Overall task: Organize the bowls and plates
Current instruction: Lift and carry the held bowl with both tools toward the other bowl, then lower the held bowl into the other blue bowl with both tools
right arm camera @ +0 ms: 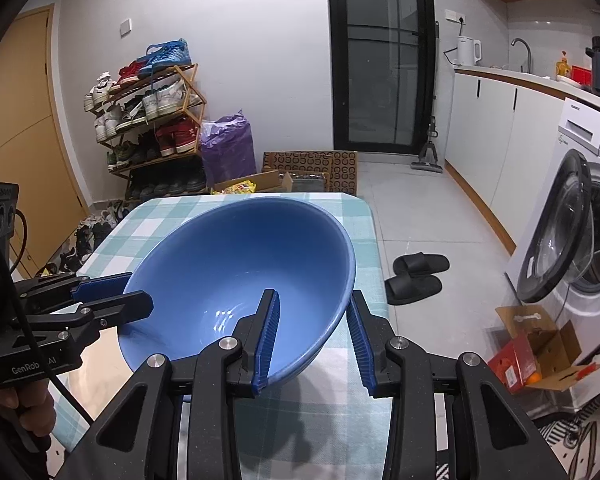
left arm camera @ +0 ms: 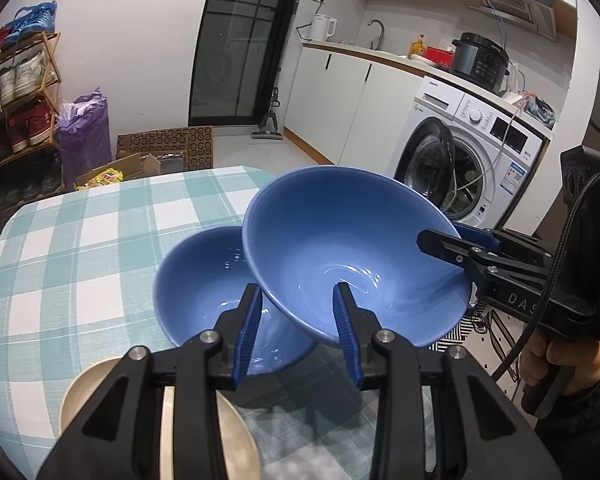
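On your right gripper (right arm camera: 314, 294), seen at the right edge of the left wrist view, you can read the letters "DAS" on the black body. Your left gripper (left arm camera: 297, 292), at the left edge of the right wrist view, carries "GenRob" and "AI" in pale print. The washing machine (left arm camera: 480, 148) has a badge and stickers on its front, too small to read.

You are holding the big blue bowl (left arm camera: 340, 232) with both grippers at once. Each gripper is narrowed to a small gap and clamped on the rim, one blue pad inside the wall and one outside, on opposite sides of the bowl. The bowl is tilted and lifted off the checked surface (left arm camera: 80, 240), filling the middle of both views, and there is nothing in it.

Below it and to the left in the left wrist view, a second blue bowl (left arm camera: 204, 280) sits on the surface, partly covered by the held one; what shows of its inside is bare. A beige plate (left arm camera: 80, 392) lies at the lower left, mostly hidden behind your left gripper.

Beyond the far edge of the surface, an open cardboard box (right arm camera: 268, 182) holds a yellow packet (right arm camera: 240, 188). At the lower right of the right wrist view, a red carton (right arm camera: 536, 356) stands open on the floor with something orange inside.
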Action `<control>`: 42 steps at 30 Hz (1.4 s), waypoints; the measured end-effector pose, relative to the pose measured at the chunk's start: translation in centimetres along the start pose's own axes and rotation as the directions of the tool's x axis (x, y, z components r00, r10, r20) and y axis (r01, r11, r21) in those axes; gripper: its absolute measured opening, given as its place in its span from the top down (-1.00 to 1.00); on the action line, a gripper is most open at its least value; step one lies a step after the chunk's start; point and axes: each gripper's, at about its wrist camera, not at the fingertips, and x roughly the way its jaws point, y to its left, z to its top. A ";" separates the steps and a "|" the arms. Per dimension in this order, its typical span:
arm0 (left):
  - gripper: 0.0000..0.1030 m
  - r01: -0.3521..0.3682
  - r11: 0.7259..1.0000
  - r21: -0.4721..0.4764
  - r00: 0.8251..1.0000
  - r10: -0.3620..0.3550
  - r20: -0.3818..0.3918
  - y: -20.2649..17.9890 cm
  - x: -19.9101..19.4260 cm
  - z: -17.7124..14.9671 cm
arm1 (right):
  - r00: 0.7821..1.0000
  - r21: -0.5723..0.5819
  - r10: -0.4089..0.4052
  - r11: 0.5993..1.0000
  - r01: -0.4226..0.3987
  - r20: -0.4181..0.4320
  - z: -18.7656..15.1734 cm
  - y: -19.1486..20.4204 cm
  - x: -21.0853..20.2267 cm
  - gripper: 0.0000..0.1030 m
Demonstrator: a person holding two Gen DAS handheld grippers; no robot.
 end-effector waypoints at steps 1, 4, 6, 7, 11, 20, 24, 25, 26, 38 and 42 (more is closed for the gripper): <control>0.31 -0.002 1.000 -0.002 1.000 0.002 0.001 0.2 -0.1 0.1 | 1.000 -0.002 0.003 1.000 -0.003 0.000 0.1 0.2 0.1 0.30; 0.31 -0.012 1.000 -0.010 1.000 0.012 0.009 1.0 -0.5 0.1 | 1.000 -0.012 0.010 1.000 -0.010 0.000 0.7 1.0 0.7 0.30; 0.31 -0.015 1.000 -0.019 1.000 0.016 0.013 1.5 -0.7 0.2 | 1.000 -0.016 0.017 1.000 -0.017 0.000 0.8 1.2 0.9 0.30; 0.31 -0.019 1.000 -0.022 1.000 0.019 0.016 1.8 -0.8 0.2 | 1.000 -0.019 0.020 1.000 -0.020 0.000 0.9 1.4 1.1 0.30; 0.31 -0.033 0.999 -0.036 0.999 0.034 0.022 2.8 -1.1 0.2 | 0.999 -0.032 0.035 0.999 -0.035 -0.001 1.4 2.4 1.8 0.30; 0.31 -0.060 0.996 -0.059 0.998 0.061 0.018 4.7 -1.1 0.1 | 0.998 -0.051 0.057 0.997 -0.057 -0.014 2.0 4.3 3.7 0.30; 0.31 -0.067 0.996 -0.065 0.998 0.068 0.014 5.2 -1.0 0.1 | 0.998 -0.055 0.064 0.996 -0.065 -0.023 2.2 4.8 4.6 0.30; 0.31 -0.069 0.995 -0.067 0.997 0.070 0.011 5.4 -1.0 0.0 | 0.997 -0.056 0.066 0.996 -0.067 -0.025 2.2 4.9 4.8 0.30; 0.31 -0.070 0.995 -0.068 0.997 0.071 0.009 5.5 -0.9 0.0 | 0.997 -0.055 0.068 0.996 -0.069 -0.027 2.1 5.1 5.0 0.30; 0.31 -0.087 0.993 -0.076 0.996 0.086 -0.016 6.3 0.1 -0.6 | 0.996 -0.056 0.076 0.995 -0.079 -0.054 1.7 5.6 7.1 0.30; 0.31 -0.087 0.993 -0.079 0.996 0.085 -0.028 6.5 0.5 -0.8 | 0.995 -0.055 0.074 0.995 -0.077 -0.066 1.6 5.8 7.7 0.30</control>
